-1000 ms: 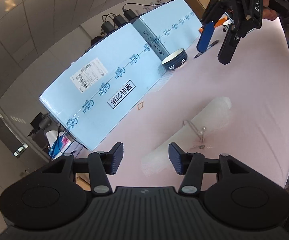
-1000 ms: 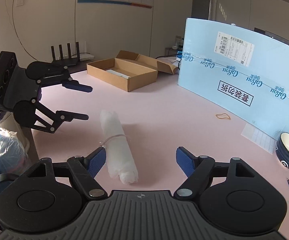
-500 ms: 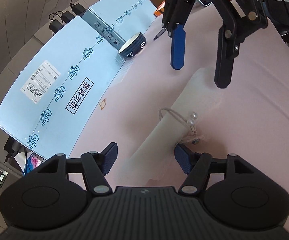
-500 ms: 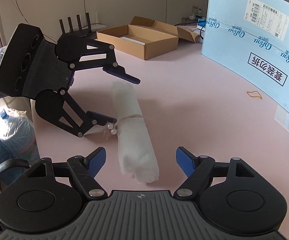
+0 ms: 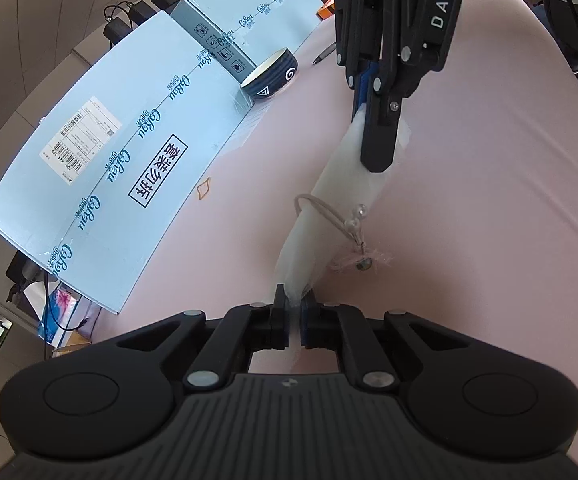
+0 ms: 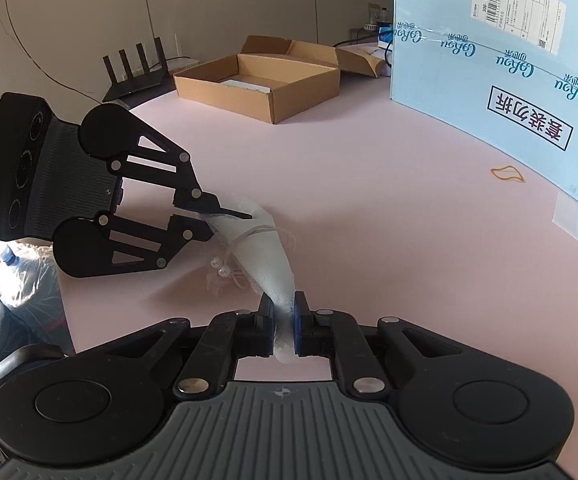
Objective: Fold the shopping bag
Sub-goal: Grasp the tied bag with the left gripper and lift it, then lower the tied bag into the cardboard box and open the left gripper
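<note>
So the rolled-up shopping bag [image 5: 341,184] is hanging just over the pink table [image 5: 489,240], long axis running straight between both claws, left gripper [image 5: 294,312] and right gripper [image 6: 281,312] each pinching one end.

Both handheld tools are matte black plastic. The left gripper [image 5: 294,312] shows a ribbed dark grey housing flanked by two round discs, from which flat link arms with silver rivet heads run to its short fingers [image 5: 279,306]; one finger carries a blue pad. The right gripper [image 6: 282,314] has the same ribbed housing, round discs and silver rivets, with blue pads on its fingers [image 6: 299,312]. From the left wrist camera its side bears the white letters "DAS", and its linkage bars have triangular cut-outs. From the right wrist camera, the left tool's rear block shows three round recesses.
</note>
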A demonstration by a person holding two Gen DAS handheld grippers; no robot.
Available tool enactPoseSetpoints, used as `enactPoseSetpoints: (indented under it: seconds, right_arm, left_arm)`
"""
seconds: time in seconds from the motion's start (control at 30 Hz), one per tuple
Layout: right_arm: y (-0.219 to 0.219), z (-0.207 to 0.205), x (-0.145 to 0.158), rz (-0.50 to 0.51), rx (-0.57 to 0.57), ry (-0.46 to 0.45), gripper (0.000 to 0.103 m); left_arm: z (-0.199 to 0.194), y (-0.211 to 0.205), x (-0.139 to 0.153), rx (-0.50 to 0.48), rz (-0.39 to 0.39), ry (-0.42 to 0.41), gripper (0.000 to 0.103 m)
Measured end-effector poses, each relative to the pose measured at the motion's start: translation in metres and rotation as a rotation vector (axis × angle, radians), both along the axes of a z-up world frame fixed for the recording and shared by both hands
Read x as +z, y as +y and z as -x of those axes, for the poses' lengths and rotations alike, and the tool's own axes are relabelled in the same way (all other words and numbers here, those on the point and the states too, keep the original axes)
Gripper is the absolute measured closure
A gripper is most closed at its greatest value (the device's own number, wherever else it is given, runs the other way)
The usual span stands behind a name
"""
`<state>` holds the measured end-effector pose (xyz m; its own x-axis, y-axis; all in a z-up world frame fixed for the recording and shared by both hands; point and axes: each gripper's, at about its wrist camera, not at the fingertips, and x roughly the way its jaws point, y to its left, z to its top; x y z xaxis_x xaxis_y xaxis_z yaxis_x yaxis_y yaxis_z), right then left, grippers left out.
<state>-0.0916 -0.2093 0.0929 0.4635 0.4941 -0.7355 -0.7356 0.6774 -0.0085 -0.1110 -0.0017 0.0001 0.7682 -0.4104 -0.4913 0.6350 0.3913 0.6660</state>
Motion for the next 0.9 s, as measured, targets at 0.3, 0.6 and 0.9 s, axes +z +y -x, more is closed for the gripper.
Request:
enactPoseSetpoints:
  seconds: [0.3,0.6,0.9]
  right_arm:
    - [0.071,-0.048,0.033,-0.117,0.083,-0.25,0.095]
    - [0.173,-0.159,0.019,-0.275,0.106,-0.272,0.094]
    - [0.222,-0.212,-0.024,-0.258,0.144,-0.137,0.092]
  left_arm:
    - [-0.034,0.068,0.043,0.201,-0.001,-0.186,0.098]
    - [-0.119,0.163,0.061,0.45,0.023,-0.226,0.097]
    - [-0.16,0.211,0.026,0.548,-0.005,-0.09,0.096]
